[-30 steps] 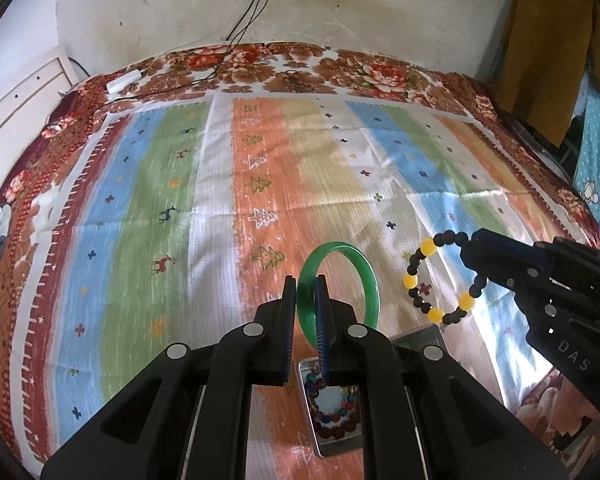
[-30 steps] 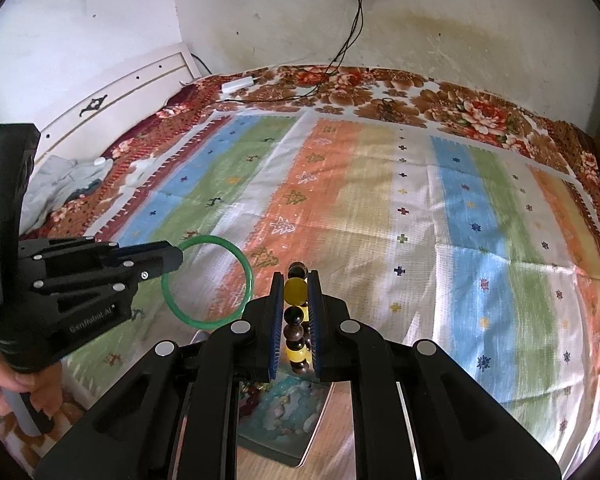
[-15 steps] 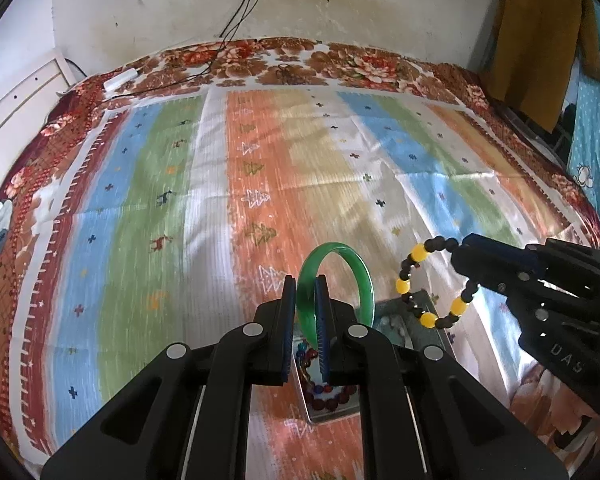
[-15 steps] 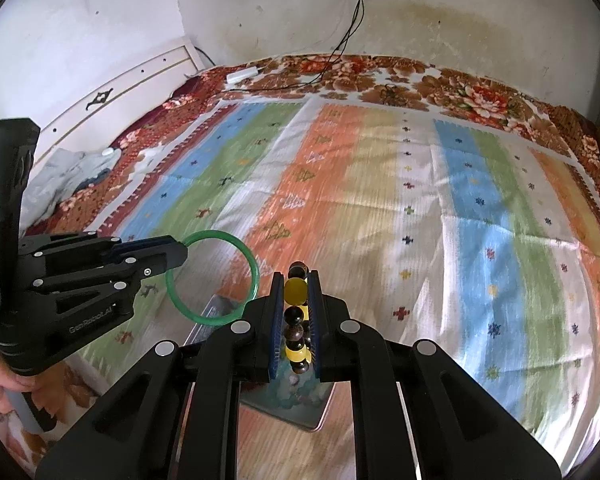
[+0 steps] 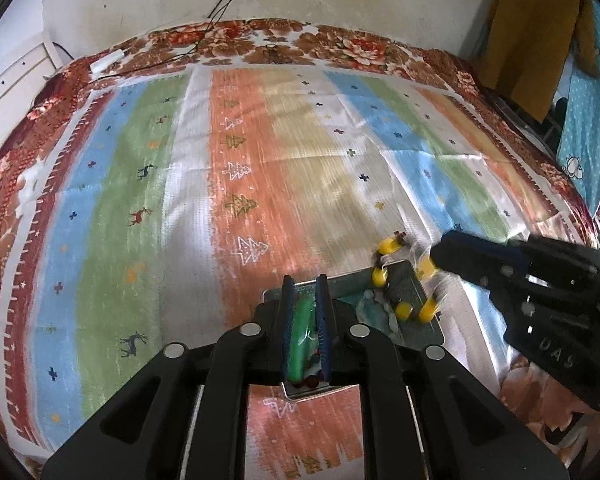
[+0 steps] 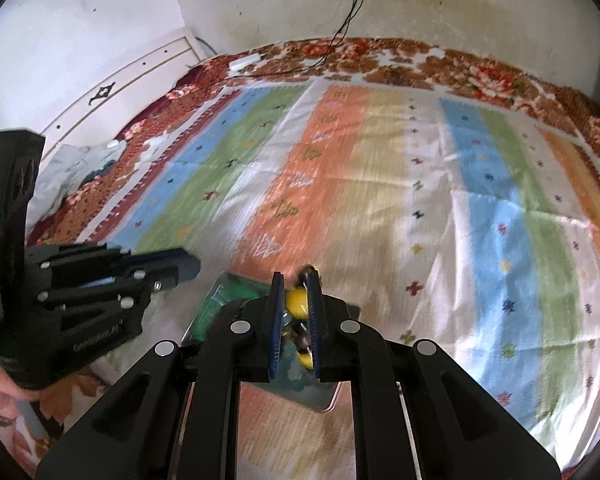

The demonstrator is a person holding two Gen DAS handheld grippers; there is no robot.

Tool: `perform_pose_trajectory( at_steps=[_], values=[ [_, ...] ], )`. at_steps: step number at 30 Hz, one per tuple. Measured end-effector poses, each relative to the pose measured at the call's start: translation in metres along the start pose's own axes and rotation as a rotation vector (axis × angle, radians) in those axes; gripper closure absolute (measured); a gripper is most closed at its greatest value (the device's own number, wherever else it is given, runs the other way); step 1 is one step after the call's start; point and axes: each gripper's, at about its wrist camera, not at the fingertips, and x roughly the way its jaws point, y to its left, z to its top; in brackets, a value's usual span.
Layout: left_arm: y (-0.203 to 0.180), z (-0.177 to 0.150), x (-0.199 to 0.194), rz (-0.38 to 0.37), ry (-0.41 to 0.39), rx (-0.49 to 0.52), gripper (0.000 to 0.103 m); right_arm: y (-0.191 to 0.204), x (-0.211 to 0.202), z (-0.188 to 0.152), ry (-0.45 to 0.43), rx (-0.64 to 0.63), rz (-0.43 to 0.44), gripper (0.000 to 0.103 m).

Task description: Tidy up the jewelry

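Observation:
A metal tin box (image 5: 428, 332) lies on the striped bedspread; it also shows in the right wrist view (image 6: 324, 396). My left gripper (image 5: 305, 284) has its jaws slightly parted with the green bangle (image 5: 300, 340) between them, lying down into the box. My right gripper (image 6: 297, 280) has its jaws a little apart around the black and yellow bead bracelet (image 6: 296, 300), which hangs blurred over the box's far right side (image 5: 400, 292). Dark beads show in the box under the bangle.
The striped bedspread (image 5: 260, 160) covers a bed with a floral blanket (image 5: 300, 44) at the far edge. A white power strip (image 5: 106, 62) with cables lies at the back left. A brown coat (image 5: 536, 32) hangs at the right. A white headboard (image 6: 120, 92) stands at the left.
Both grippers have dropped towards the tin box. The bangle has tipped from upright down into the box, and both pairs of jaws have opened a little.

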Motion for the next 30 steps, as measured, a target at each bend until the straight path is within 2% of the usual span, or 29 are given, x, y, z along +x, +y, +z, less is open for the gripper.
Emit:
perform_pose_trajectory(
  at_steps=[2, 4, 6, 8, 12, 17, 21, 26, 30],
  values=[
    [0.001, 0.0, -0.003, 0.013, -0.011, 0.001, 0.067, -0.002, -0.001, -0.003, -0.002, 0.013, 0.001, 0.06],
    [0.003, 0.0, -0.006, 0.023, -0.025, -0.007, 0.063, -0.002, -0.005, -0.005, -0.014, 0.005, -0.007, 0.059],
    [0.006, -0.001, -0.009, 0.022, -0.029, -0.02, 0.051, -0.001, -0.008, -0.007, -0.029, -0.008, -0.029, 0.055],
    [0.007, -0.004, -0.012, 0.017, -0.033, -0.025, 0.051, -0.002, -0.01, -0.011, -0.032, -0.011, -0.036, 0.054],
    [0.012, -0.011, -0.015, 0.021, -0.028, -0.031, 0.039, -0.006, -0.014, -0.015, -0.036, -0.013, -0.036, 0.048],
    [0.017, -0.018, -0.021, 0.014, -0.037, -0.041, 0.021, -0.011, -0.024, -0.02, -0.072, -0.012, -0.039, 0.035],
    [0.015, -0.024, -0.025, 0.015, -0.049, -0.027, 0.008, -0.012, -0.029, -0.027, -0.079, -0.016, -0.036, 0.027],
    [0.011, -0.031, -0.031, -0.009, -0.066, -0.007, 0.006, -0.014, -0.035, -0.034, -0.088, -0.016, -0.018, 0.015],
    [0.001, -0.036, -0.036, -0.01, -0.08, 0.034, 0.006, -0.014, -0.039, -0.043, -0.079, -0.015, 0.003, 0.01]
  ],
)
